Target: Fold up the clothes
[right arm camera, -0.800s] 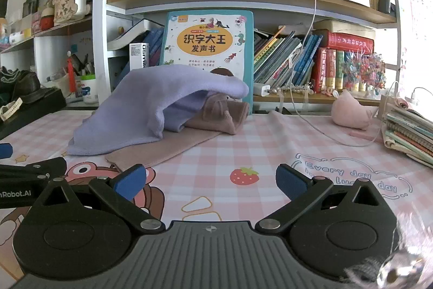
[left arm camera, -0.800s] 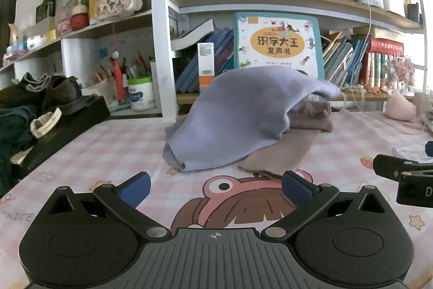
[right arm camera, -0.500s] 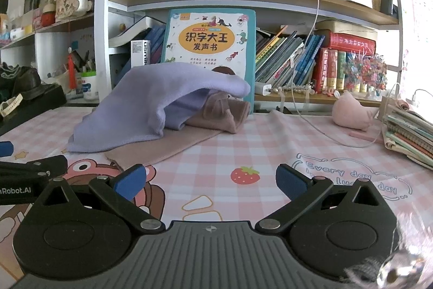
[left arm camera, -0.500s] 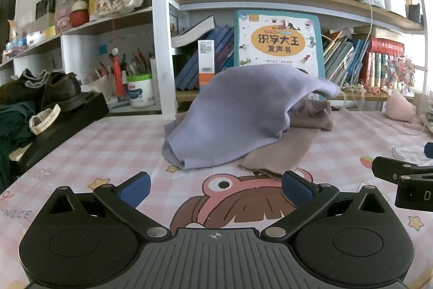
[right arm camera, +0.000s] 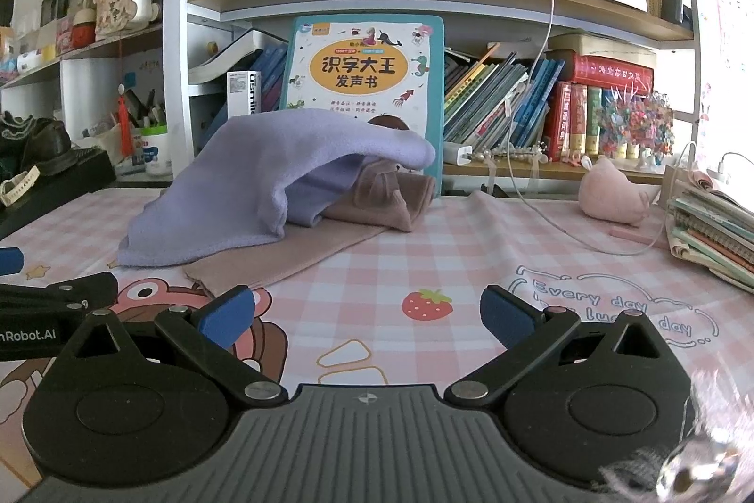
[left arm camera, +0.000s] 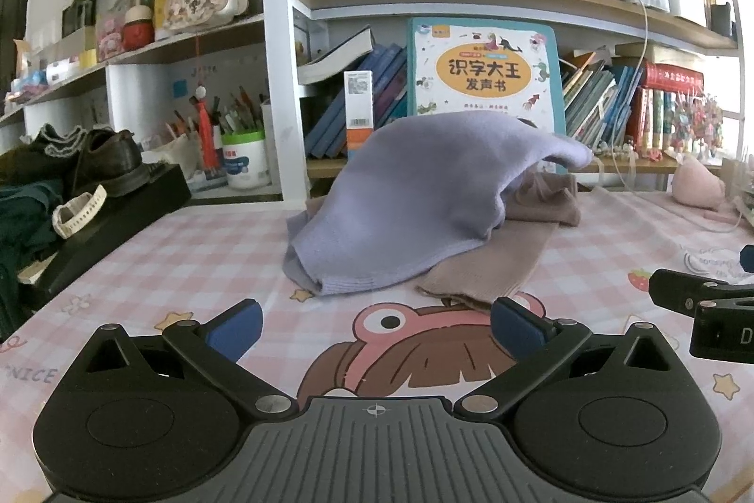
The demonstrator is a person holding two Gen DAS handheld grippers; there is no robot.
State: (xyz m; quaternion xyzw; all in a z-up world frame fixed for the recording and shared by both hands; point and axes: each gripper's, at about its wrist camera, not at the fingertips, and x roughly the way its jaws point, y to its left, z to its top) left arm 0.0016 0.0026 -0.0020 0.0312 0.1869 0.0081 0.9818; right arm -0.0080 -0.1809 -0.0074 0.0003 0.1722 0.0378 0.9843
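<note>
A lilac knit garment (left arm camera: 414, 201) lies heaped over a brown-pink garment (left arm camera: 495, 262) at the back of the pink checked tablecloth (left arm camera: 198, 258). Both show in the right wrist view too, the lilac one (right arm camera: 264, 182) over the brown one (right arm camera: 301, 258). My left gripper (left arm camera: 374, 326) is open and empty, low over the table just in front of the clothes. My right gripper (right arm camera: 367, 317) is open and empty, to the right of the left one and in front of the brown garment's near edge. Each gripper's side shows at the edge of the other's view.
A bookshelf with a large teal children's book (right arm camera: 365, 78) stands right behind the clothes. A black box with shoes (left arm camera: 94, 192) sits at the left. A pink plush (right arm camera: 612, 196), a white cable (right arm camera: 565, 225) and a stack of notebooks (right arm camera: 711, 229) lie at the right.
Both views have shifted slightly, with the clothes sitting a little lower and nearer in frame. Both grippers stay open and empty; the clothes have not moved.
</note>
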